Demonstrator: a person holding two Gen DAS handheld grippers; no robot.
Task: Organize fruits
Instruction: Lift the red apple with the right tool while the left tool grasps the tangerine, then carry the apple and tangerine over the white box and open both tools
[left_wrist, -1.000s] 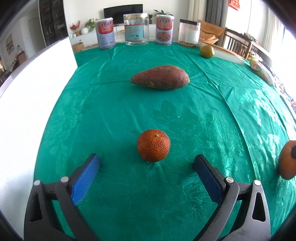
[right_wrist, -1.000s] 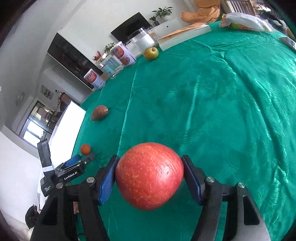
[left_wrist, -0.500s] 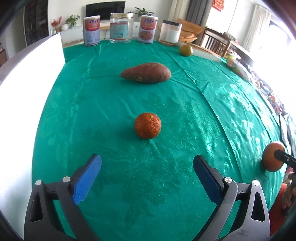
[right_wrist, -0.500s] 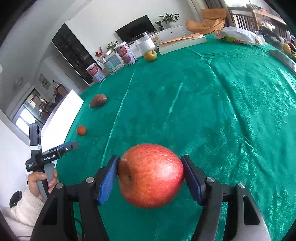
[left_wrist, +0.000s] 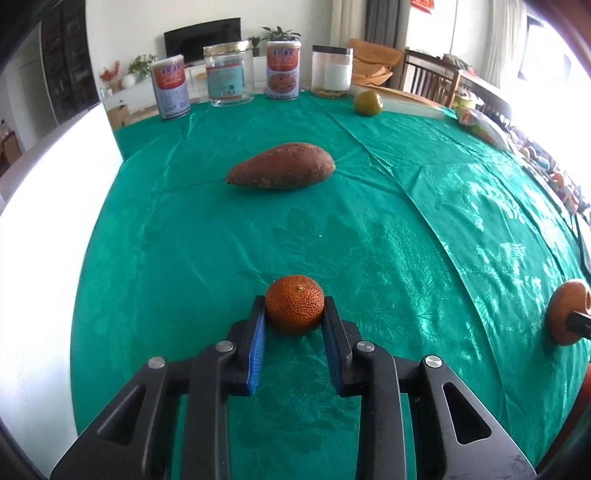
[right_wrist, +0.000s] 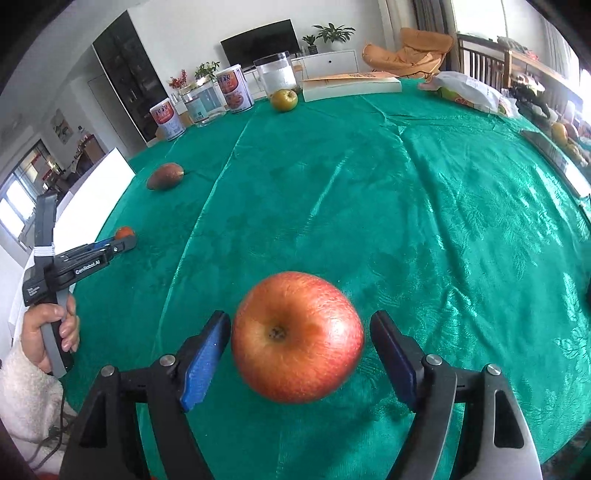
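My left gripper (left_wrist: 294, 312) is shut on a small orange tangerine (left_wrist: 294, 309) that rests on the green tablecloth (left_wrist: 369, 229). My right gripper (right_wrist: 299, 347) is open, its blue pads apart from a red apple (right_wrist: 297, 347) that sits between them on the cloth. The apple also shows at the right edge of the left wrist view (left_wrist: 565, 312). The left gripper and tangerine (right_wrist: 123, 232) show at the left of the right wrist view. A sweet potato (left_wrist: 280, 170) lies beyond the tangerine. A green-yellow fruit (left_wrist: 367, 103) sits at the far side.
Two cans (left_wrist: 170, 92), a glass jar (left_wrist: 226, 75) and a white-filled jar (left_wrist: 331, 72) stand along the far edge. A book (right_wrist: 351, 86) and a plastic bag (right_wrist: 469, 92) lie at the far right. A white board (left_wrist: 44, 229) borders the table's left.
My left gripper moved forward and shut on the tangerine. My right gripper opened and let go of the apple, which now sits on the cloth.
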